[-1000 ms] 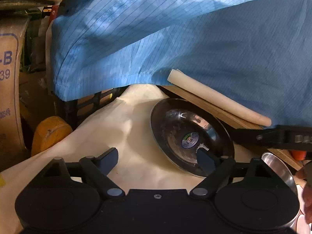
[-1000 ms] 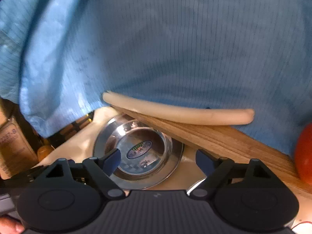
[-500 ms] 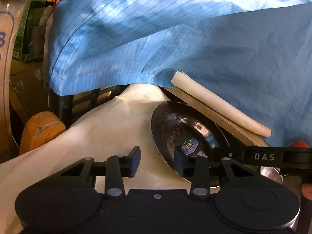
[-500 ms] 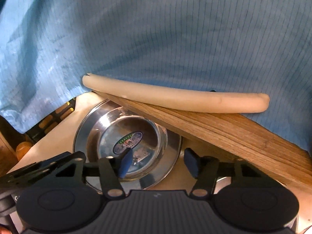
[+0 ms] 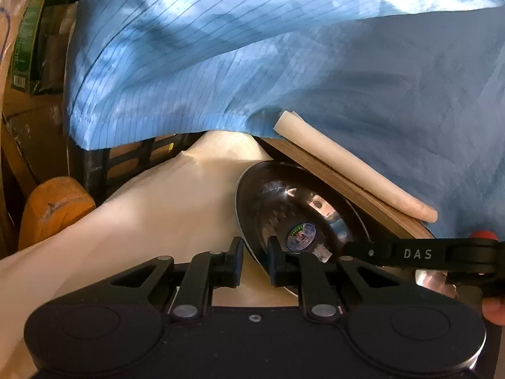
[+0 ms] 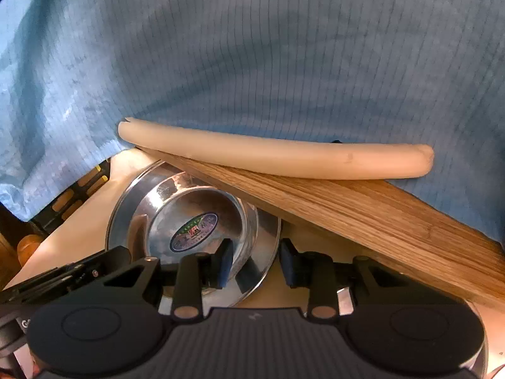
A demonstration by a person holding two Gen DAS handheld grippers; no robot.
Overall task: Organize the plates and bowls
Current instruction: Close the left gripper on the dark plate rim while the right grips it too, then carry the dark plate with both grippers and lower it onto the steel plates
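A steel bowl (image 5: 284, 208) with a wide rim and a round sticker inside lies on a cream cloth (image 5: 164, 221), partly tucked under a wooden board. My left gripper (image 5: 255, 260) straddles its left rim, one finger outside and one inside. Its jaws are closing, with a thin gap still showing at the rim. My right gripper (image 6: 256, 263) straddles the right rim of the bowl (image 6: 195, 208). Its jaws are closing too, still well apart around the rim. The right gripper's black arm (image 5: 410, 254) crosses the left wrist view.
A wooden board (image 6: 378, 211) leans over the bowl's far side with a cream roll (image 6: 268, 154) along its top. A person's blue garment (image 5: 284, 63) hangs close behind. Another shiny steel dish (image 5: 432, 281) lies at the right. A black crate (image 5: 126, 164) and an orange object (image 5: 53, 208) sit at the left.
Both grippers' jaws have come from wide open to narrow gaps around the bowl's opposite rims. The right gripper has dropped closer to the bowl.
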